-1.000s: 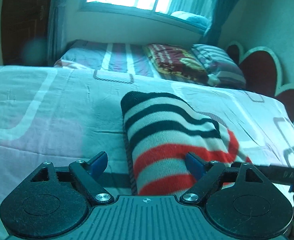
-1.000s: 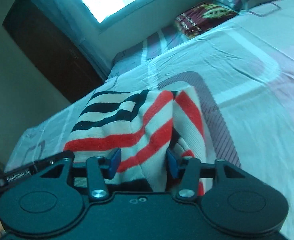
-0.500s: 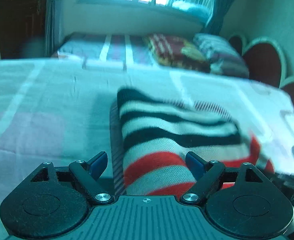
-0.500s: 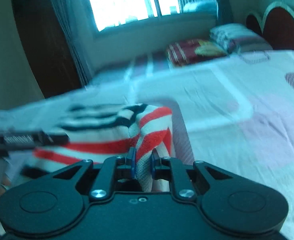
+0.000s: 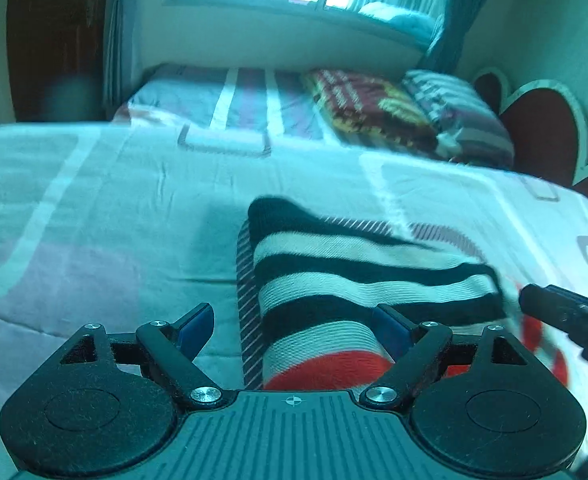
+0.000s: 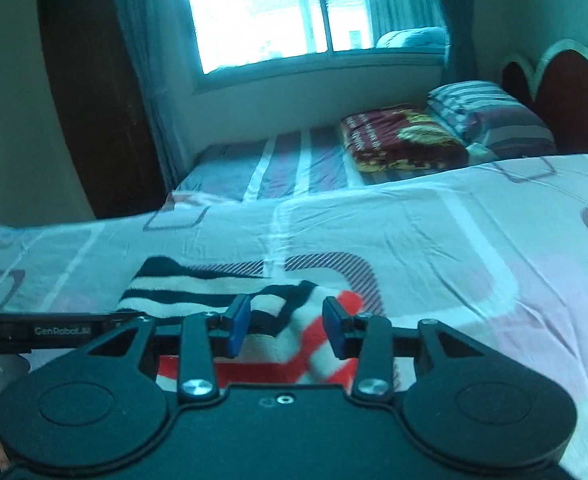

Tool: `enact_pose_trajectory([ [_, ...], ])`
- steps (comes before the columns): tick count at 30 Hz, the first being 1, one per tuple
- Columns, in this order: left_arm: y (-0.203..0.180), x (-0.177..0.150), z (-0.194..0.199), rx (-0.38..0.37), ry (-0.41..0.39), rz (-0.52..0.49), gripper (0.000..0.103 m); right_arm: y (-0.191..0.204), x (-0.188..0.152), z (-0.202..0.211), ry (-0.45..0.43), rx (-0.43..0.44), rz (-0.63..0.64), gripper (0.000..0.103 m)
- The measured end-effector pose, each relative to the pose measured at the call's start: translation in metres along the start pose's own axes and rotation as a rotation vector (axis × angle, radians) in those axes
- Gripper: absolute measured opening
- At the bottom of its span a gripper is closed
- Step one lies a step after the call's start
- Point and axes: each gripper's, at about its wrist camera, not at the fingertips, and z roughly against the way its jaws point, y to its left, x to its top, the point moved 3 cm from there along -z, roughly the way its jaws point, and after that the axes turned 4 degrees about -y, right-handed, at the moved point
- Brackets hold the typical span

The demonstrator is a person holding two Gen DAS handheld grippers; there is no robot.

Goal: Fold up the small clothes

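Note:
A small knit garment [image 5: 354,276] with black, white and red stripes lies folded on the patterned bedsheet [image 5: 94,216]. My left gripper [image 5: 292,320] is open wide over its near left end, with the cloth between the blue pads but untouched. In the right wrist view the same garment [image 6: 198,292] lies just past my right gripper [image 6: 286,314]. That gripper's jaws are opening, and the red-and-white fold sits loose in the gap with no pad pressing on it. The left gripper's black bar [image 6: 54,330] shows at the left of this view.
Beyond the sheet stands a second bed [image 6: 278,164] with a dark red blanket [image 6: 398,140] and a striped pillow [image 6: 490,116]. A heart-shaped headboard [image 6: 570,92] is at the right, a dark wardrobe [image 6: 90,92] at the left, and a window [image 6: 278,12] behind.
The right gripper closed on a raised fold of the garment, then opened and let it drop flat. The left gripper edged along the garment, still open.

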Motion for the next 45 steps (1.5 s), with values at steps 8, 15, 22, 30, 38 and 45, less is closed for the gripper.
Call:
enact_pose_trajectory([
  [8, 0.007, -0.008, -0.018, 0.052, 0.020, -0.011, 0.102, -0.017, -0.023, -0.030, 0.068, -0.007, -0.064, 0.044],
  [15, -0.005, -0.020, 0.035, -0.005, -0.032, -0.027, 0.102, -0.003, -0.014, 0.029, 0.000, 0.027, -0.080, 0.044],
  [22, -0.024, -0.048, 0.062, -0.004, -0.045, -0.113, 0.102, 0.005, -0.042, 0.050, 0.036, 0.034, -0.081, 0.043],
  [30, -0.026, -0.050, 0.073, 0.010, -0.039, -0.115, 0.102, 0.013, -0.044, 0.064, 0.031, 0.024, -0.088, 0.044],
  [38, -0.031, -0.063, 0.104, -0.023, -0.069, -0.174, 0.102, 0.019, -0.058, 0.102, 0.011, 0.020, -0.067, 0.044],
  [45, -0.026, -0.091, 0.123, -0.055, -0.042, -0.186, 0.102, 0.026, -0.085, 0.119, 0.031, 0.022, -0.014, 0.044],
])
